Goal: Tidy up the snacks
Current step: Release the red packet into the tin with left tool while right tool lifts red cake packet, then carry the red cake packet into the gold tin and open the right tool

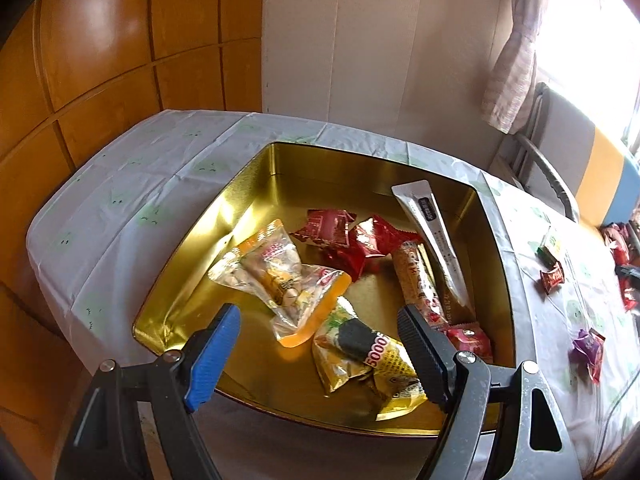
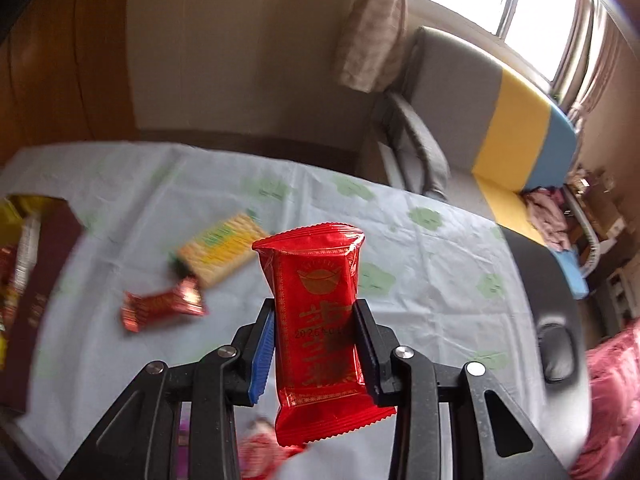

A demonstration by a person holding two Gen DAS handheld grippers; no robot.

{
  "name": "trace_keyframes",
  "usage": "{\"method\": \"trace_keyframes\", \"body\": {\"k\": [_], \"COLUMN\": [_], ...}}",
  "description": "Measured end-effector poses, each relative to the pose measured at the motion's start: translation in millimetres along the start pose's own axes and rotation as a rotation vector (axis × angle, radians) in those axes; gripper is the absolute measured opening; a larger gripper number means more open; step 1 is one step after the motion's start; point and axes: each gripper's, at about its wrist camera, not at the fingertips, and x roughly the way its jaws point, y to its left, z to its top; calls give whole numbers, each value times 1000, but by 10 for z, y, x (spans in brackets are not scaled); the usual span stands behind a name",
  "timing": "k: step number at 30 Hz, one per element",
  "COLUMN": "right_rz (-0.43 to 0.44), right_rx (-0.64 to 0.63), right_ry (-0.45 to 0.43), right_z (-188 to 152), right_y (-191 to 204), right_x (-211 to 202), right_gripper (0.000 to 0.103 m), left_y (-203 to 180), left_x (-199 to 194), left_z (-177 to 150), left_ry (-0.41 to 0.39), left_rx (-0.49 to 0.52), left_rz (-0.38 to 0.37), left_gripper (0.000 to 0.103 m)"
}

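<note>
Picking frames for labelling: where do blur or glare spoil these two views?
Left wrist view: sharp, but the gold tin glares and the window blows out. Right wrist view: the red packet is crisp, the tablecloth and loose snacks behind smear.

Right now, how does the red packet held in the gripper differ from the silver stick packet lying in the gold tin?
The red packet is short and broad; the silver stick packet is long and narrow. The red packet is pinched upright in the right gripper, above the tablecloth; the silver stick packet leans against the gold tin wall, untouched. The red packet carries gold print; the silver one a dark label. Both are sealed snack wrappers.
</note>
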Motion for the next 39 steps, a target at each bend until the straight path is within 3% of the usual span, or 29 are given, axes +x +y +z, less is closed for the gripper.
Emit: {"method": "trace_keyframes", "body": {"k": [7,11,14,20,24,39], "right_rz": [433,629,725,794,797,676], "right_rx": [44,42,18,15,5,-102], "right_ry": [31,84,114,192,241,48], "right_z": [80,93,133,88,-11,-178], "right_y": [907,1543,2036,2703,2897,2534], "right_x": [-232,-262,-287,-117,-22,-480], "right_gripper": [38,38,38,42,42,42], "left_y": [184,292,355,384,375,217], "left_x": [-1,-54,-74,-52,-40,-112], "left_z": [17,38,44,-4,-25,-19], "left_ry": [0,-17,-17,-3,3,-19], "left_rx": [-55,-75,-86,-83,-81,-50], "left_rz": [24,32,31,29,28,22], "left_gripper": [81,81,81,81,81,81]}}
